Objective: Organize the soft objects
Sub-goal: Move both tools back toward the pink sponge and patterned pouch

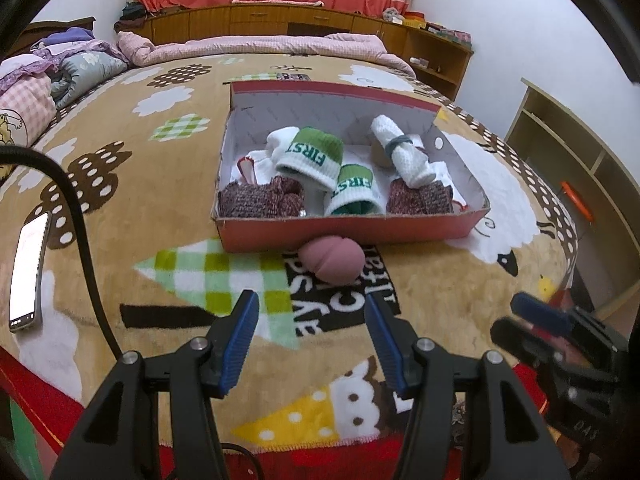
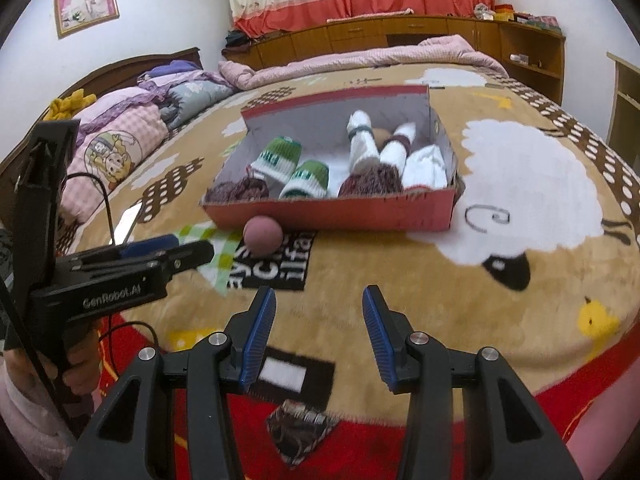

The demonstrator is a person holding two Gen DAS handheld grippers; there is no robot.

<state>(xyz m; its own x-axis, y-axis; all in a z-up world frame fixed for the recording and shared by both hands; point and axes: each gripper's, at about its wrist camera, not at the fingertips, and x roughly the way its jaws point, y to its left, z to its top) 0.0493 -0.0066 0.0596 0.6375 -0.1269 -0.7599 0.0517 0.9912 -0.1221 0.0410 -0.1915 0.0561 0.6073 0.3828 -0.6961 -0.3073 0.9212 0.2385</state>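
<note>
A phone (image 1: 28, 268) lies on the blanket (image 1: 140, 184) far left of the red box (image 1: 348, 230). The left gripper (image 1: 312, 312) hovers in front of the box, spread wide and empty. A pink ball (image 1: 333, 259) touches the box's near wall. Inside the box lie maroon knits (image 1: 260, 198), two green-cuffed socks (image 1: 312, 158) and a rolled white towel (image 1: 400, 152). Right of the ball, the right gripper (image 2: 319, 304) is likewise released, holding nothing.

Pink ball (image 1: 333, 261) seemingly touches the sock-filled red box (image 1: 344, 229).
</note>
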